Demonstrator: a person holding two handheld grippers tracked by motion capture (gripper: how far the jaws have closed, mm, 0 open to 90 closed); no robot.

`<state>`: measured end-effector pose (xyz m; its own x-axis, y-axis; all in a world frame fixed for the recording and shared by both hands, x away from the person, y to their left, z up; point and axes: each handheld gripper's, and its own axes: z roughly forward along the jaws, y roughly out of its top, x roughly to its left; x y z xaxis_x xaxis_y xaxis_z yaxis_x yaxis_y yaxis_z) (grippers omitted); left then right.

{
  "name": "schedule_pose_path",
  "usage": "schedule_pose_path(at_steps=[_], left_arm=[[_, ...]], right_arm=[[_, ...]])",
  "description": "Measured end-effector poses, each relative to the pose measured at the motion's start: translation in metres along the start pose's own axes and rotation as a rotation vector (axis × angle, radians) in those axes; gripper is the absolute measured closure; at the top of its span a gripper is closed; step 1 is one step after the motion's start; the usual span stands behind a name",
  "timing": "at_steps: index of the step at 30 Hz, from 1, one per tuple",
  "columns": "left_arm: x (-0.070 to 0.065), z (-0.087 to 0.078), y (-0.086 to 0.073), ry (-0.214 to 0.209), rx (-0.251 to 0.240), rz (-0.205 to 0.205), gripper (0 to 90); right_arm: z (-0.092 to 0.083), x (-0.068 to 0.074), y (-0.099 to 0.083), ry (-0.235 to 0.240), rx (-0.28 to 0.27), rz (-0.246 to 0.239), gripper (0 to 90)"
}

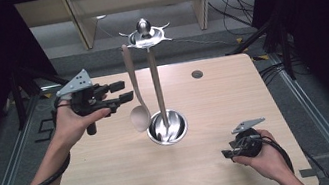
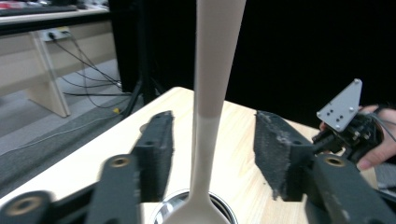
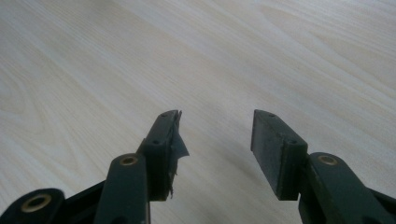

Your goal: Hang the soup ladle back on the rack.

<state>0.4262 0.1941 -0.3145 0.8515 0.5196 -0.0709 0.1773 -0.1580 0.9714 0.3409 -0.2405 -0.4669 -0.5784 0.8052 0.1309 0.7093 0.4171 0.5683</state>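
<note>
A beige spoon (image 1: 134, 88) hangs bowl-down from a hook at the top of a shiny metal utensil stand (image 1: 154, 76), whose round base (image 1: 174, 127) sits mid-table. My left gripper (image 1: 125, 90) is held level just left of the spoon's handle, jaws open. In the left gripper view the spoon (image 2: 217, 60) hangs in the gap of the left gripper (image 2: 212, 126), and neither pad touches it. My right gripper (image 1: 224, 154) rests low at the table's front right, open and empty. The right gripper (image 3: 215, 116) has bare tabletop under it; it also appears far off (image 2: 345, 130).
The light wooden table (image 1: 235, 106) has a small round grommet (image 1: 197, 74) at the back. Wooden frame legs (image 1: 83, 25) and cables (image 1: 235, 9) lie on the floor behind the table. Black curtains close off both sides.
</note>
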Motion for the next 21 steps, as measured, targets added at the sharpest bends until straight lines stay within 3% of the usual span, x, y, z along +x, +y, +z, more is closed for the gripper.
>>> schedule_pose_path(at_steps=[8, 11, 15, 17, 20, 21], left_arm=[[-0.007, -0.023, -0.025, 0.11, -0.048, -0.047, 33.5], [-0.012, -0.03, -0.041, 0.155, -0.032, -0.047, 31.9], [-0.02, -0.039, -0.073, 0.199, -0.006, -0.068, 31.1], [-0.022, -0.041, -0.095, 0.199, 0.02, -0.094, 30.8], [-0.024, -0.04, -0.132, 0.171, 0.052, -0.176, 30.8], [-0.024, -0.039, -0.147, 0.18, 0.074, -0.204, 30.8]], right_arm=[[0.001, 0.0, -0.001, 0.0, -0.015, 0.005, 52.2], [0.001, 0.0, -0.001, 0.0, -0.016, 0.005, 52.1], [0.001, 0.0, -0.001, -0.001, -0.018, 0.009, 51.9], [0.002, 0.0, -0.001, 0.002, -0.018, 0.008, 51.8], [0.002, 0.0, -0.001, 0.003, -0.017, 0.011, 51.4], [0.002, 0.0, -0.001, 0.003, -0.009, 0.008, 51.2]])
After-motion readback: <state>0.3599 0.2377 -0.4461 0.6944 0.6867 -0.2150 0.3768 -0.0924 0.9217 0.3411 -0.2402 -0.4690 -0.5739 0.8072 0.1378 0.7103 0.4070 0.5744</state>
